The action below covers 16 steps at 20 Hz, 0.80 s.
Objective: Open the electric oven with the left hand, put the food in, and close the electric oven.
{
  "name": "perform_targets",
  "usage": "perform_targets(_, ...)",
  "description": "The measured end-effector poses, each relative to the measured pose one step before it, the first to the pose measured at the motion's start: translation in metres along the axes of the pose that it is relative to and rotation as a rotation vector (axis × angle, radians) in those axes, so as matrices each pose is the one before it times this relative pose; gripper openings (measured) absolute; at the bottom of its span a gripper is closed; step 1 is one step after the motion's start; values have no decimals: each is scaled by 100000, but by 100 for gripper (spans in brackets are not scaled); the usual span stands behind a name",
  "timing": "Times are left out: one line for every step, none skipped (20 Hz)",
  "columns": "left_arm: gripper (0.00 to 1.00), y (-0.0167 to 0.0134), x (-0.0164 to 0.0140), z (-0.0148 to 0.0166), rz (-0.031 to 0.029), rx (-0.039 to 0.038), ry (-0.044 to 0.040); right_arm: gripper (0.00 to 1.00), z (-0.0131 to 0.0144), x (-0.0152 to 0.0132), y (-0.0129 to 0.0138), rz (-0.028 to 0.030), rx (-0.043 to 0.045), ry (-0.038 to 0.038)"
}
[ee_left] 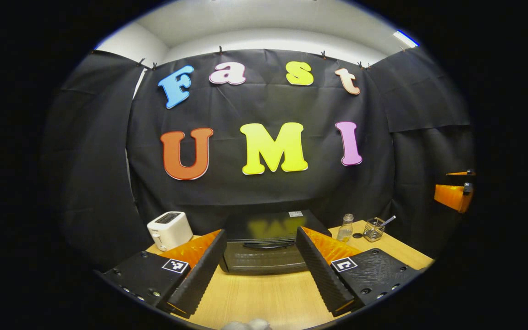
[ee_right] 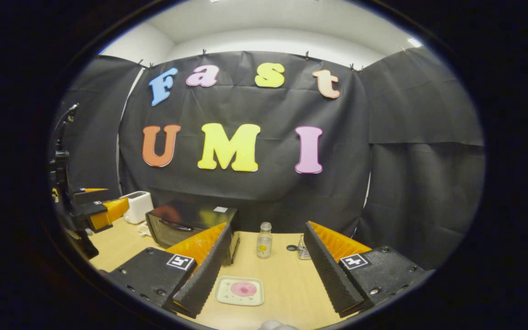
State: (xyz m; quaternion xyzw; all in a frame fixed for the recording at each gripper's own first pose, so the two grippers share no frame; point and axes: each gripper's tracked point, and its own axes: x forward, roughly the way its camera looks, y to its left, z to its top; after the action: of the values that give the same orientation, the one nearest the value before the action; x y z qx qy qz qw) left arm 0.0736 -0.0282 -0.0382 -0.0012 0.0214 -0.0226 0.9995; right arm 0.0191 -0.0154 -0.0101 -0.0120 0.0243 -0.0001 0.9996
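- Black glossy box-shaped electric oven (ee_left: 264,243), door closed, with a faint yellow reflection on its top and a small pale label at the back.
- White plastic toaster (ee_left: 169,229) left of the oven.
- Pale wood-grain table (ee_left: 264,298) under the oven.
- Clear glass bottle (ee_right: 264,240) right of the oven, with a yellow mark.
- White square plate (ee_right: 240,291) in front of the oven, with a round pink piece of food (ee_right: 244,288) on it.

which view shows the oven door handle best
The left gripper view: the oven sits straight ahead between the left tool's open fingers, door shut, handle facing the camera. The right gripper view shows the oven off to the left, at an angle, partly hidden behind a finger.
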Motion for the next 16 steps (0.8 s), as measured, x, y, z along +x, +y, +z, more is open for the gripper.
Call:
perform_targets(97,-408,1040,-755,-730,-433,1451,100,-35,-228,-294,-1025,-350,613)
perform_targets(97,-501,1105,-493,-928,314,788,100,-72,-158,-202,-644,-370,367)
perform_targets(97,-325,1172,-515,-405,854,687,100,-12,-140,-386,-1366,-434,494)
perform_targets(98,-223,1312,-394,-565,1353,49,100,-34,-213,-413,-1217,-332,941)
perform_targets(97,-333,1173,-519,-655,554,164,100,-175,-246,-264,-1211,51,838)
perform_targets(97,-213,1166,-489,-704,65,615,100,-148,-153,-374,-1257,-88,1176)
perform_targets(97,-153,1249,-718,-605,-398,781,96,-80,-147,-331,-1306,-208,893)
perform_targets(97,-128,1140,-694,-312,-125,1548,100,-145,-179,-373,-1503,-462,815)
perform_targets(97,158,1212,-378,389,842,423,100,18,-199,-340,-1577,-731,487)
perform_targets(97,412,1150,-293,740,902,164,100,-16,-117,-399,-1591,-744,448)
perform_targets(96,175,1119,-542,134,-140,889,100,-215,-139,-281,-1288,-392,717)
perform_targets(96,56,1019,-786,-217,-770,1579,100,-172,-203,-139,-1082,-445,716)
perform_targets(96,84,857,-707,-14,-962,1705,100,-176,-85,-319,-1103,-738,924)
perform_targets(97,114,845,-508,143,-526,1178,100,-268,58,-225,-834,-678,718)
perform_targets(96,175,656,-478,347,-59,1092,100,-177,95,-172,-652,-494,909)
perform_targets(96,334,611,-432,862,4,736,100,-180,185,-118,-533,-229,1161)
